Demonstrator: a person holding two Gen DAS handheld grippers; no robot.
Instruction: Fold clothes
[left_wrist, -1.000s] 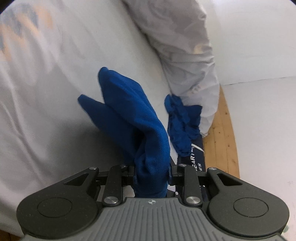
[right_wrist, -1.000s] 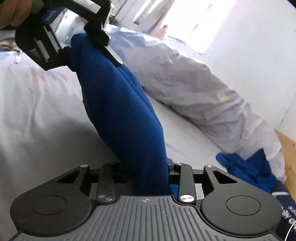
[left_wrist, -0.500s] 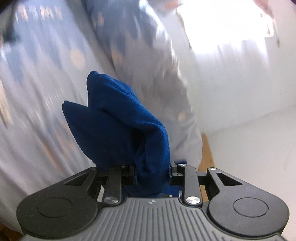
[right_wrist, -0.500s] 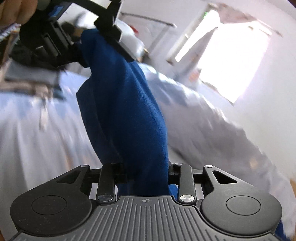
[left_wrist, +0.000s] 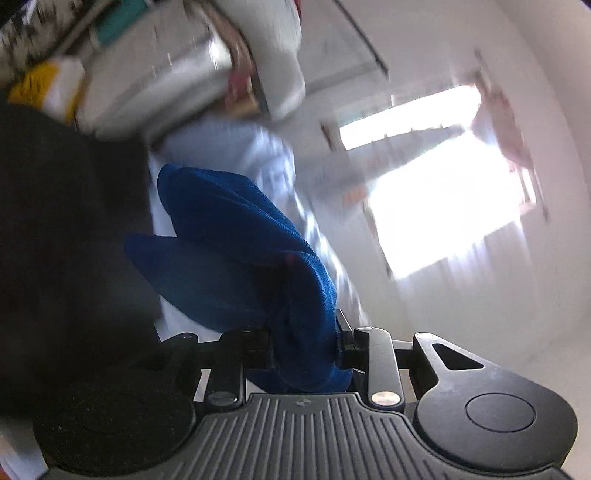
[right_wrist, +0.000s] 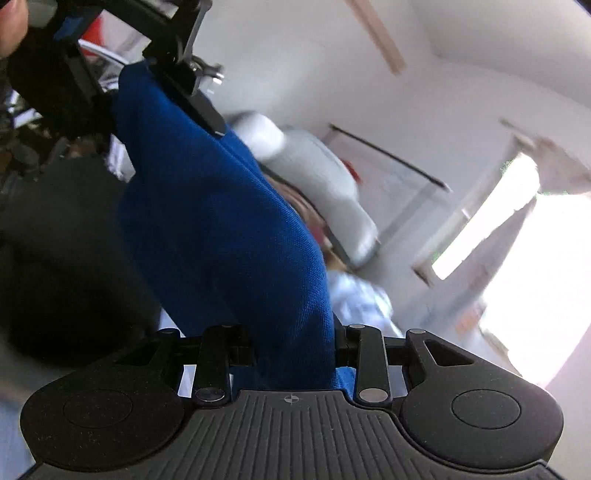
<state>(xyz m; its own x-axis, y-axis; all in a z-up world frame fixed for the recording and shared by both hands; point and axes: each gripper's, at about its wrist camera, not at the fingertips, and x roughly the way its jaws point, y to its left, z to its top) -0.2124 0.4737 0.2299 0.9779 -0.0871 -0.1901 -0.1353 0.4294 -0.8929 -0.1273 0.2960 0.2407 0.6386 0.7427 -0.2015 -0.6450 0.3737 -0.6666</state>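
Garment: a blue cloth (right_wrist: 221, 221), one piece, is held off any surface between the two grippers.
Long axis: in the right wrist view the cloth is seen running as a thick band from the right gripper (right_wrist: 295, 354) at bottom centre up and to the left, ending at the left gripper (right_wrist: 155, 70) in the top left corner.
Pointing: in the left wrist view the bunched end of the cloth (left_wrist: 236, 258) is seen rising out of the left gripper (left_wrist: 303, 350) and leaning up and to the left, with two rounded lobes at its far end.
Appearance: deep, saturated blue; a fine knit or mesh texture is visible on the lit edges; soft folds, no print or seam is made out.
Left jaws: clamped on the gathered cloth, which fills the gap between them.
Right jaws: clamped on the other end of the cloth, with fabric pressed on both sides.
Hand: part of a hand (right_wrist: 11, 22) is noted at the top left corner of the right wrist view, behind the left gripper.
Surroundings: a bright window (left_wrist: 443, 221), a white wall (right_wrist: 461, 92) and pale bedding (right_wrist: 317, 177) are recorded, all heavily blurred; a dark mass (left_wrist: 66, 258) on the left cannot be identified.
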